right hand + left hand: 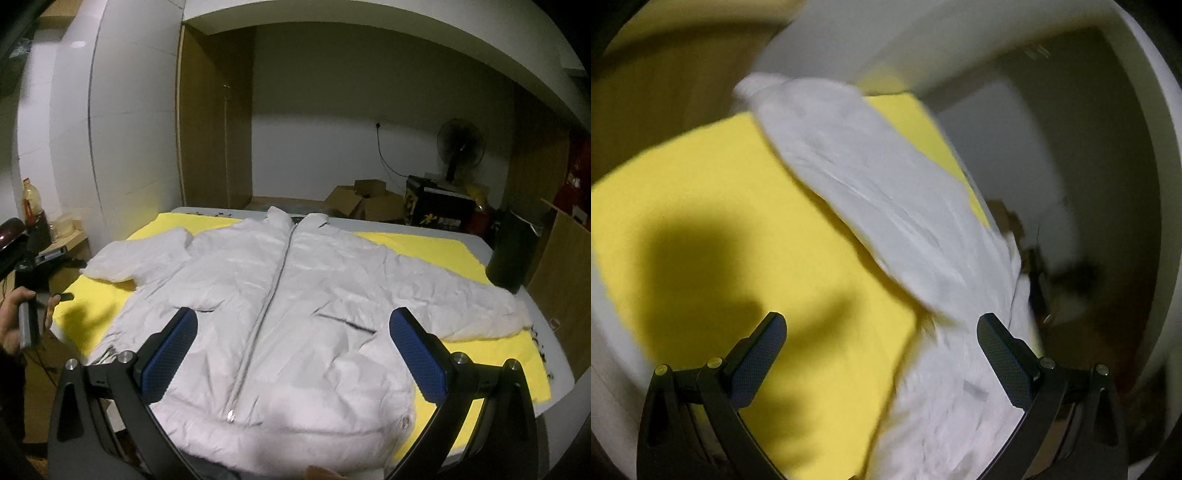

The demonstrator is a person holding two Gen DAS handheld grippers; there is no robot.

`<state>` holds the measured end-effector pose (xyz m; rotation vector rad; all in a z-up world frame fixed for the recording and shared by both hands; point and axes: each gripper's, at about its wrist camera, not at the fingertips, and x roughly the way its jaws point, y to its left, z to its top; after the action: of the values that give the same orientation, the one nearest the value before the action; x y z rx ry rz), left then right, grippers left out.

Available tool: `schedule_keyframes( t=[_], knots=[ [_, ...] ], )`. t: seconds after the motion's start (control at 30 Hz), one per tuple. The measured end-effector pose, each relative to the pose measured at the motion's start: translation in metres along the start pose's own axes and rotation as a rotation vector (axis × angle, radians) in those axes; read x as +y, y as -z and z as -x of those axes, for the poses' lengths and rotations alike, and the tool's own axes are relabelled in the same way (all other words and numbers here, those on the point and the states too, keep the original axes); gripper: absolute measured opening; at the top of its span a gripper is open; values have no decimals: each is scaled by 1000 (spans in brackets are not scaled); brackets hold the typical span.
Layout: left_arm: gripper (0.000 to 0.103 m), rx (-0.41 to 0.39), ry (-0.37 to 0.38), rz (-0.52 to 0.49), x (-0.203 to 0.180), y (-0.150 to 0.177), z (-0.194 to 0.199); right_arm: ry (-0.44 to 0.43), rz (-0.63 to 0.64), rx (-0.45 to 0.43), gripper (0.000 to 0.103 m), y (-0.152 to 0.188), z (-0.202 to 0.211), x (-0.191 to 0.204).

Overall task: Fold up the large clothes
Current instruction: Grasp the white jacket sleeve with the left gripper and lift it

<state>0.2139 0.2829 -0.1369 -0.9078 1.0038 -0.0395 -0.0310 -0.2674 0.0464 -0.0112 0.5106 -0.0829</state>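
Observation:
A white puffer jacket (pixel 295 314) lies flat and zipped, front up, on a yellow sheet (pixel 480 354) over a table, sleeves spread to both sides. My right gripper (pixel 291 343) is open and empty, above the jacket's lower front. My left gripper (pixel 881 354) is open and empty above the yellow sheet (pixel 757 229), beside the jacket's left sleeve (pixel 868 192); this view is blurred. In the right wrist view the left gripper is held in a hand (pixel 22 317) at the table's left edge.
A black cylinder (pixel 511 254) stands at the table's right edge. Cardboard boxes (pixel 365 203), a fan (pixel 460 147) and a black box stand behind the table. A white pillar (pixel 122 147) and a cluttered shelf (pixel 44 236) are at the left.

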Motion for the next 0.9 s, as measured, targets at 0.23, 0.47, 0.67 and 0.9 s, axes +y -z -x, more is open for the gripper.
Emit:
schedule_keyframes(
  t=[0.23,0.47,0.67,0.9],
  knots=[
    [103,-28,79,84,15,-62,-33,16,6,1,103,-23,-23,-4],
    [103,49,142,120,3,-73,-71,28,14,9,103,-31,-33,-2],
    [102,28,164,90,-15,-88,-90,31,9,25,103,-40,-48,-1],
    [80,-45,139,94,-10,-108,-91,18,32,43,103,-45,-62,5]
  ],
)
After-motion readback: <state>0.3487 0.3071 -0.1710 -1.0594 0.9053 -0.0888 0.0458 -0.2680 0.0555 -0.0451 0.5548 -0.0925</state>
